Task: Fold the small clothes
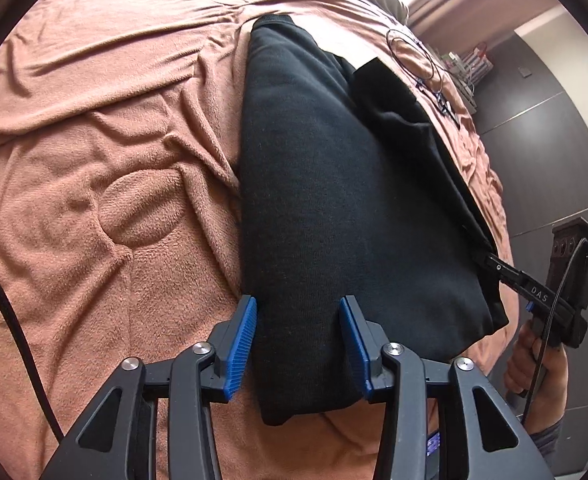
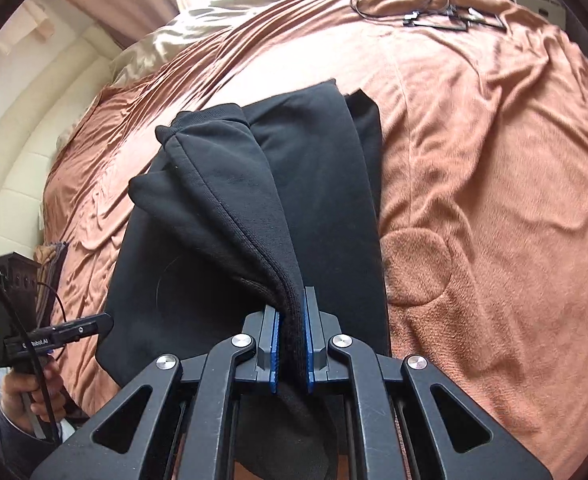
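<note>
We're working on a black garment (image 1: 334, 184) lying part-folded on a salmon-pink blanket (image 1: 93, 160) that's covering the bed. Left wrist view: left gripper (image 1: 298, 344) is hanging over the near end of the garment, jaws released, blue pads (image 1: 241, 348) standing apart with cloth beneath them and nothing pinched. Same view is catching the right gripper (image 1: 490, 260) at the far right edge, tips buried in the garment's side, a hand (image 1: 534, 364) wrapped round its handle. Right wrist view is showing what that one can't — right gripper (image 2: 291, 340) clenched on a thick stack of the garment's edges, several layers squeezed between the pads and fanning up and left from the jaws. It's also picking up the left gripper (image 2: 105, 322) at lower left, side-on, tip just at the garment's edge, with its hand (image 2: 29, 392) below. A loop of black cable (image 2: 406, 0) is lying on the blanket well beyond the garment — seen in both views. No containers showing in either view.
</note>
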`<state>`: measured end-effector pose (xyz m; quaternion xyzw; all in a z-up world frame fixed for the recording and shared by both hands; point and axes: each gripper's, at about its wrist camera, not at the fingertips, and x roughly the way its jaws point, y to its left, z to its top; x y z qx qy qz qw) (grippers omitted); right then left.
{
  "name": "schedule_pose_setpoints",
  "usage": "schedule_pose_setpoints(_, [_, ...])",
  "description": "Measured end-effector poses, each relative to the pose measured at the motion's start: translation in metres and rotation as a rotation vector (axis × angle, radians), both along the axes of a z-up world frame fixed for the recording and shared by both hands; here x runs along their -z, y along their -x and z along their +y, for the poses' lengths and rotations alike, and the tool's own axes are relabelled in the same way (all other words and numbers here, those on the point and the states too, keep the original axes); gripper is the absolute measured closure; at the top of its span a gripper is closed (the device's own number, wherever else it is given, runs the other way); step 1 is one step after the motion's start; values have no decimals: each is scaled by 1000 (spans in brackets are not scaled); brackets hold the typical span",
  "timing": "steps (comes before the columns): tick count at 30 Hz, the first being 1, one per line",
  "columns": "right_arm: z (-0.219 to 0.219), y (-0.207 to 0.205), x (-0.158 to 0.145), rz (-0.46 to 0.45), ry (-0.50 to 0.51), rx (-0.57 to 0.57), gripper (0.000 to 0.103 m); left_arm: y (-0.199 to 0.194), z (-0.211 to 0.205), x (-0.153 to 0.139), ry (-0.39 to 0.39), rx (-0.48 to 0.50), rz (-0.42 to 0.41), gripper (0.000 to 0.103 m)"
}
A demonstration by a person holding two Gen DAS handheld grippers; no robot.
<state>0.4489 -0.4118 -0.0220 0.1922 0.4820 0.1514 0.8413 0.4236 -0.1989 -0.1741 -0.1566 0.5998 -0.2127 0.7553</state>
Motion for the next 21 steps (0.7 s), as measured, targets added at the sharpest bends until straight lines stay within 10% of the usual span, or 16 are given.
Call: schedule_pose_setpoints(21, [-18, 15, -23, -68, 49, 71, 98, 2, -3, -5, 54, 21, 21, 66])
